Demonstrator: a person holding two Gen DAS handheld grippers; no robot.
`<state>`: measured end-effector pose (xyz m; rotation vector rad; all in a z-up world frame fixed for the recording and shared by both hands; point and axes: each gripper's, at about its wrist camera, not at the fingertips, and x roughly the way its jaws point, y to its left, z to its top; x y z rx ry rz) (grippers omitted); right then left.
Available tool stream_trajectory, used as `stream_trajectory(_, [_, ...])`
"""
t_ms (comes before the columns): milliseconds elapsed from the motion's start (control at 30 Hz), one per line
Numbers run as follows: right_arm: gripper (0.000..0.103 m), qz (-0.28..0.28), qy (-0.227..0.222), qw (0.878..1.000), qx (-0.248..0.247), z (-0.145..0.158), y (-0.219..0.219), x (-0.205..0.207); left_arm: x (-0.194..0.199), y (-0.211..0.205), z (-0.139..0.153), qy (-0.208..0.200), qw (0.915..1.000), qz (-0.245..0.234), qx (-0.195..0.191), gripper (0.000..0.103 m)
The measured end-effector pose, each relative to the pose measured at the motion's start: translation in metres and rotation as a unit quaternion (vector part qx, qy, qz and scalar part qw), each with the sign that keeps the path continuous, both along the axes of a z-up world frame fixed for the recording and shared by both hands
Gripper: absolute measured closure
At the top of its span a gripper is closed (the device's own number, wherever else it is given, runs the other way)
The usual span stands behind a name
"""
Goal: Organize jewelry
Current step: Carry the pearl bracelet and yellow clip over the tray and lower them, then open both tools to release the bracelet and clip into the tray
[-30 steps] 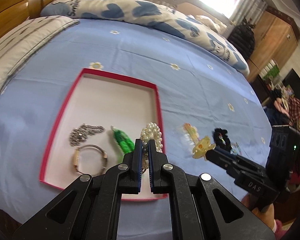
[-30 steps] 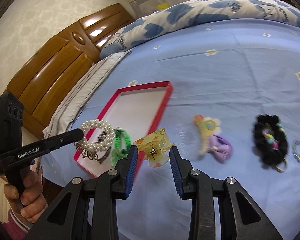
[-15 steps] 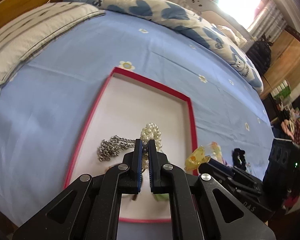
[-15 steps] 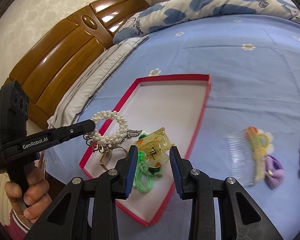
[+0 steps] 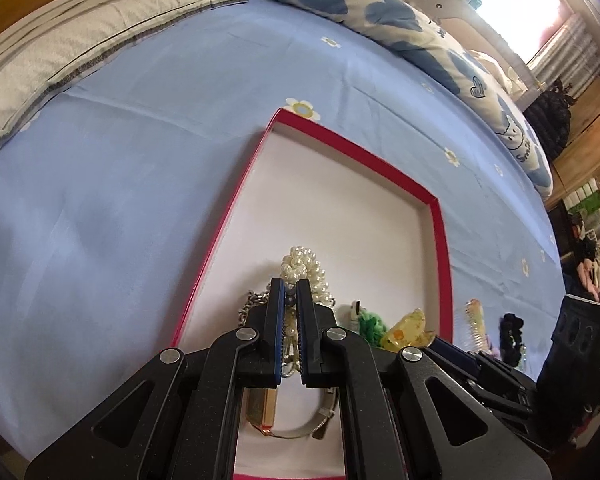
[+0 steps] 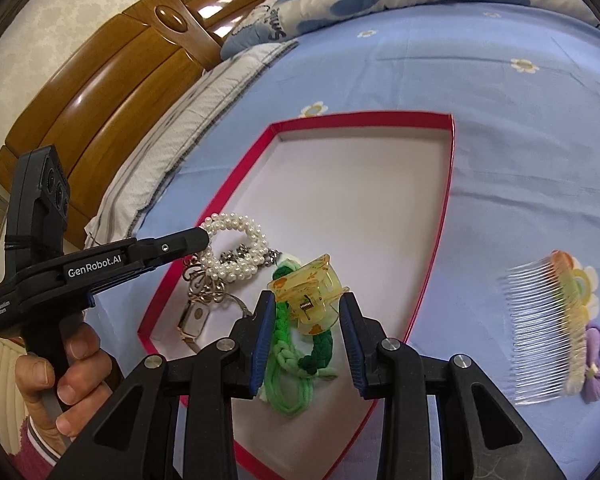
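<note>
we hold the pearl bracelet [image 6: 236, 248] pinched in the left gripper [image 5: 288, 312], jaws nearly together on its strand, over the near left part of the red-rimmed tray [image 6: 364, 117]. our right gripper [image 6: 305, 312] carries the yellow hair claw [image 6: 306, 296] between half-spread jaws, above the tray's near end. already lying in the tray, by its near edge, are a green braided band [image 6: 296, 368], a silver chain [image 5: 252, 308] and a gold-cased watch [image 6: 192, 320]; the far half of the tray is bare. out on the blue bedsheet [image 6: 520, 128], just beside the tray's right edge, a clear comb with flowers [image 6: 540, 340] waits, and a dark scrunchie [image 5: 510, 336] lies further right. we judge the job around halfway: three pieces in, two in the air ready to set down, and at least two left on the bed to fetch.
</note>
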<state>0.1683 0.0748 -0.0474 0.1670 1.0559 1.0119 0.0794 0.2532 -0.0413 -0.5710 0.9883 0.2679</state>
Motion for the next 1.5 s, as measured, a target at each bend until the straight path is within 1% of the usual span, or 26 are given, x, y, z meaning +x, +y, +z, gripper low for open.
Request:
stream_trajectory(200, [0.069, 0.013, 0.007, 1.000, -0.007, -0.003, 0.010, 0.001, 0.006, 0.002, -0.011, 0.021, 0.9998, -0.004, 0.001, 0.099])
stream_trajectory(267, [0.067, 0.015, 0.010, 1.000, -0.009, -0.005, 0.010, 0.000, 0.006, 0.001, -0.011, 0.023, 0.9997, -0.006, 0.002, 0.098])
stream_trajectory(533, [0.066, 0.018, 0.007, 1.000, -0.015, -0.004, 0.011, -0.002, 0.006, 0.000, -0.011, 0.031, 0.9994, -0.008, 0.010, 0.098])
stream_trajectory(600, [0.065, 0.019, 0.006, 1.000, -0.017, -0.003, 0.014, -0.002, 0.005, 0.000, -0.011, 0.033, 0.9994, -0.008, 0.010, 0.097])
stream_trajectory(767, [0.057, 0.016, 0.005, 1.000, -0.015, -0.001, 0.012, -0.001, 0.003, 0.000, -0.010, 0.035, 0.9993, -0.008, 0.007, 0.091])
stream_trajectory(867, [0.056, 0.015, 0.004, 1.000, -0.013, 0.001, 0.008, -0.001, 0.001, 0.000, -0.008, 0.034, 0.9994, -0.005, 0.005, 0.085])
stream_trajectory(900, [0.056, 0.014, 0.004, 1.000, -0.012, 0.002, 0.007, -0.002, 0.000, 0.000, -0.006, 0.032, 0.9995, -0.004, 0.005, 0.085])
stream_trajectory(1200, [0.055, 0.000, -0.003, 1.000, 0.009, 0.019, -0.019, -0.009, -0.010, -0.010, 0.009, 0.019, 0.9998, -0.009, 0.003, 0.084])
stream_trajectory(1400, [0.052, -0.029, -0.009, 0.999, 0.022, 0.028, -0.059, -0.016, -0.015, -0.030, 0.024, 0.008, 0.9996, -0.025, 0.003, 0.084])
stream_trajectory(1433, [0.051, -0.037, -0.009, 0.999, 0.022, 0.028, -0.069, -0.016, -0.015, -0.034, 0.026, 0.006, 0.9996, -0.028, 0.002, 0.082])
stream_trajectory(1467, [0.051, -0.043, -0.009, 0.999, 0.021, 0.028, -0.075, -0.017, -0.016, -0.039, 0.028, 0.005, 0.9995, -0.033, 0.002, 0.077])
stream_trajectory(1500, [0.051, -0.049, -0.008, 0.999, 0.021, 0.028, -0.083, -0.017, -0.015, -0.045, 0.031, 0.002, 0.9993, -0.037, 0.003, 0.075])
